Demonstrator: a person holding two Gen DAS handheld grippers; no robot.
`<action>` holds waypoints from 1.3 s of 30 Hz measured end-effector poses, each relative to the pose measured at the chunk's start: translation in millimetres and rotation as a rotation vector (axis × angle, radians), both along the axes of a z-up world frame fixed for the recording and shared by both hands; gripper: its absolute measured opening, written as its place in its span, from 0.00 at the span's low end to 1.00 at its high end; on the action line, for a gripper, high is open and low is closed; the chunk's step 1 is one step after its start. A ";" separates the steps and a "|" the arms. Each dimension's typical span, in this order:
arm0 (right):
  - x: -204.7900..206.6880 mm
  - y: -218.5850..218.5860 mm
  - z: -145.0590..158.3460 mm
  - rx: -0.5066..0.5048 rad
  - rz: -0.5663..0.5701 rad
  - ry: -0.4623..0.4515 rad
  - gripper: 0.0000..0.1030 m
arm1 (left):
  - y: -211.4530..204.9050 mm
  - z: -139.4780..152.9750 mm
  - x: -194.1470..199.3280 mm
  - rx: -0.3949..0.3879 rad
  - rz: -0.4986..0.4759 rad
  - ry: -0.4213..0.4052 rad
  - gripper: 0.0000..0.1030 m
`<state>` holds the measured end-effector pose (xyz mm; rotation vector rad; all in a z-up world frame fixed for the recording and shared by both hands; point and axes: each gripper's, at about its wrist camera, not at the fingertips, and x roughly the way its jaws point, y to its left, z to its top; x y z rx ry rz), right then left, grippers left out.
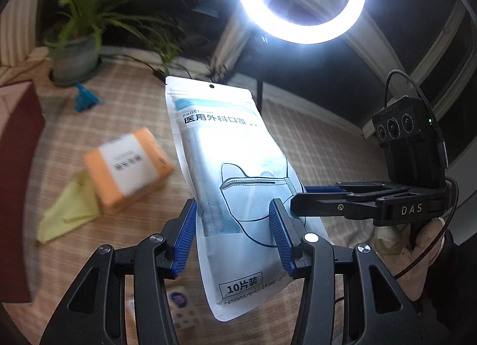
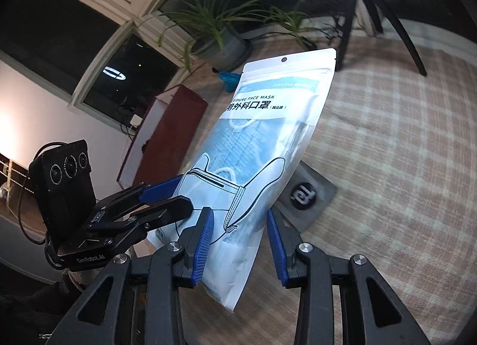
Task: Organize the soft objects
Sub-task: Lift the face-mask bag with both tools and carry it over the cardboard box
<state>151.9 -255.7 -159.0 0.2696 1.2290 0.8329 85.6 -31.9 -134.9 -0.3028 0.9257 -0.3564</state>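
Yellow cloth (image 1: 67, 214), orange box (image 1: 128, 166) on checked bench (image 1: 313, 142) at left. Left tongs (image 1: 232, 237) clamped on face-mask pouch (image 1: 226, 172), pouch held clear above bench. Right tongs (image 2: 240, 243) clamped on same pouch from right side.

Both grippers, left gripper (image 1: 234, 236) and right gripper (image 1: 298, 197), clamp the mask pack (image 1: 229, 178) above the table (image 1: 328, 142)
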 end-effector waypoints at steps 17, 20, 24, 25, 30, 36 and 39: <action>-23.4 156.2 63.2 0.034 0.147 -0.131 0.33 | 153.4 44.4 -51.6 -0.017 0.201 -0.103 0.45; -26.6 188.9 65.8 0.041 0.174 -0.135 0.33 | 185.2 46.7 -59.0 -0.005 0.236 -0.103 0.45; -32.0 237.5 64.8 0.053 0.204 -0.135 0.33 | 222.9 45.5 -60.6 0.005 0.272 -0.095 0.45; -32.7 246.6 64.2 0.054 0.209 -0.134 0.33 | 226.5 46.7 -61.2 0.009 0.278 -0.093 0.45; -33.8 297.5 56.3 0.057 0.222 -0.121 0.33 | 264.4 39.6 -56.9 0.035 0.295 -0.074 0.45; -29.1 344.1 38.4 0.029 0.220 -0.094 0.32 | 301.1 20.4 -52.1 0.027 0.308 -0.025 0.45; -26.3 363.5 29.6 0.002 0.219 -0.089 0.32 | 312.5 14.2 -51.0 0.033 0.315 -0.011 0.45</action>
